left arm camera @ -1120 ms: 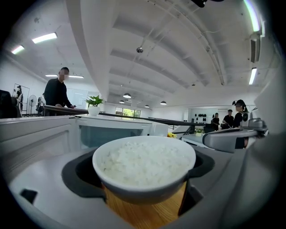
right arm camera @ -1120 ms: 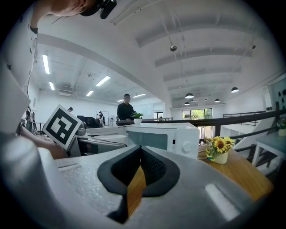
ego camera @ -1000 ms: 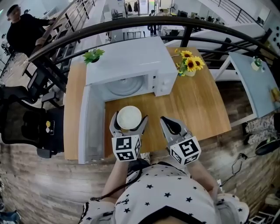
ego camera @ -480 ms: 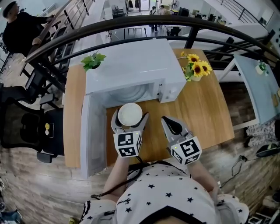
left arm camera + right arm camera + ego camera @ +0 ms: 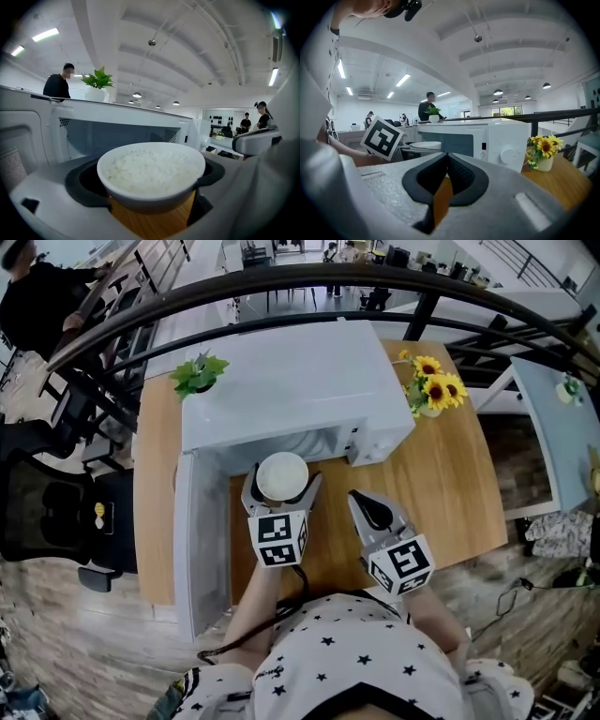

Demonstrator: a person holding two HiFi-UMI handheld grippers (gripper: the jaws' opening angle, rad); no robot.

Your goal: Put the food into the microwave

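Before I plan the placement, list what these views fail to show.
- Microwave cavity floor: in the head view, the microwave's own top covers most of it; in the left gripper view, the bowl of rice blocks it.
- Dial markings: right gripper view, too small to read.
- Warning label beside the dial: right gripper view, print too small.

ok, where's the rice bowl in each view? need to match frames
Head view: bowl of rice at centre, held in the left gripper, at the open front of the microwave.
Left gripper view: fills the lower centre, clamped between the jaws.
Right gripper view: small, left of centre, seen edge-on.
Shared landmark: the white microwave, behind the bowl in both gripper views.
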